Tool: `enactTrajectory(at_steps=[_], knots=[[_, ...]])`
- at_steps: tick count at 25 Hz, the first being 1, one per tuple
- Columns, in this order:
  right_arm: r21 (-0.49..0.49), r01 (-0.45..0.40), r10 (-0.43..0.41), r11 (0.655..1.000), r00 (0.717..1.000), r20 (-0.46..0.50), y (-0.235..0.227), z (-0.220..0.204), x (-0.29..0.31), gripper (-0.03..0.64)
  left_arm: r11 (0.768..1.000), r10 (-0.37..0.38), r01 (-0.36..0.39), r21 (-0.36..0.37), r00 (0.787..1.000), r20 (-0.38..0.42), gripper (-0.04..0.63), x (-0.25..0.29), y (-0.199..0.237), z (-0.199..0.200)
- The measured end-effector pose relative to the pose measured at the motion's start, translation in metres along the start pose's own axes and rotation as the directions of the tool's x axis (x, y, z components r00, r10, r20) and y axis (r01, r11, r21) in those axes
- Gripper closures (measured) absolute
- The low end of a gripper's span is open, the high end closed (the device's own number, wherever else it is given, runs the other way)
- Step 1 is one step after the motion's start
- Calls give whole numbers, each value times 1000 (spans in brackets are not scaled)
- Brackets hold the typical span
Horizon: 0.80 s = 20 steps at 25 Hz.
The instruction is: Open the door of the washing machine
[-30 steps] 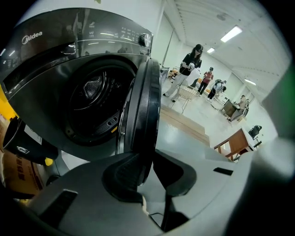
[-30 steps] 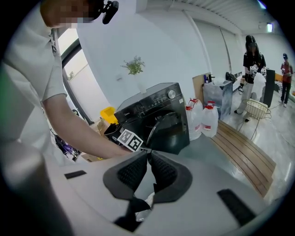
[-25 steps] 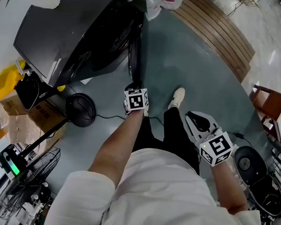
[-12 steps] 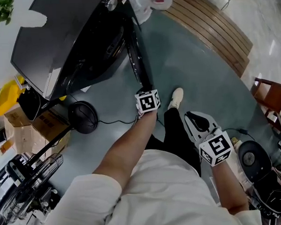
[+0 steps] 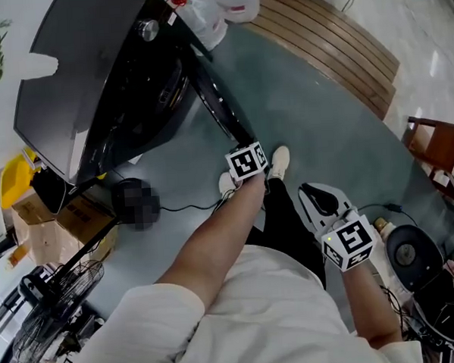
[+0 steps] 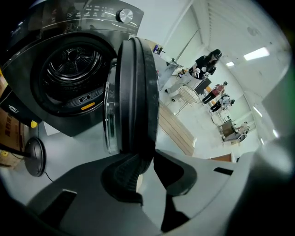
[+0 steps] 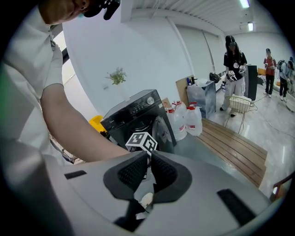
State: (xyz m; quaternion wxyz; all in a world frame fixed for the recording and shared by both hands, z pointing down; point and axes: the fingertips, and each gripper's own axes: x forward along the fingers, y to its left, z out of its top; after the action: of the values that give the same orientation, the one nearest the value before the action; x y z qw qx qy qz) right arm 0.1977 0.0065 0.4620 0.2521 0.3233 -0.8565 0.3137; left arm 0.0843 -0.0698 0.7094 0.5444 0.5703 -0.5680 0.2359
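The dark washing machine (image 5: 92,78) stands at the upper left in the head view, its round door (image 5: 217,109) swung well out from the front. In the left gripper view the door (image 6: 133,92) is seen edge-on, with the drum (image 6: 69,69) exposed behind it. My left gripper (image 6: 145,166) is shut on the door's rim; in the head view the left gripper (image 5: 240,150) sits at the door's near edge. My right gripper (image 5: 317,199) hangs by my right leg, away from the machine. In its own view the right gripper (image 7: 149,173) is shut on nothing.
White plastic bottles (image 7: 184,120) stand right of the machine, beside a wooden slatted platform (image 5: 334,50). A yellow bin (image 5: 11,181), cardboard boxes (image 5: 62,220) and a fan (image 5: 52,315) lie to the left. A wooden chair (image 5: 438,154) and round appliance (image 5: 409,255) are at right. People stand far off.
The door has swung further open. My left gripper, still clamped on its rim, has moved right and toward me with it. The right gripper has hardly moved.
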Motion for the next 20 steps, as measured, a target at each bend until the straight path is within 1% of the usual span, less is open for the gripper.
enactTrajectory(at_steps=[4, 10, 15, 20], knots=[[15, 11, -11, 1000, 1000, 4, -16, -1, -9, 580, 999, -12, 12, -33, 1000, -7, 505, 13, -30, 5], [48, 25, -25, 999, 1000, 1, -43, -8, -23, 581, 997, -43, 42, -61, 999, -14, 514, 36, -79, 18], [68, 32, -32, 997, 999, -2, -63, -12, -33, 581, 992, -67, 67, -106, 998, 3, 518, 53, -116, 36], [76, 41, -41, 996, 999, -4, -87, -9, -39, 581, 985, -78, 79, -156, 997, 18, 522, 69, -143, 56]])
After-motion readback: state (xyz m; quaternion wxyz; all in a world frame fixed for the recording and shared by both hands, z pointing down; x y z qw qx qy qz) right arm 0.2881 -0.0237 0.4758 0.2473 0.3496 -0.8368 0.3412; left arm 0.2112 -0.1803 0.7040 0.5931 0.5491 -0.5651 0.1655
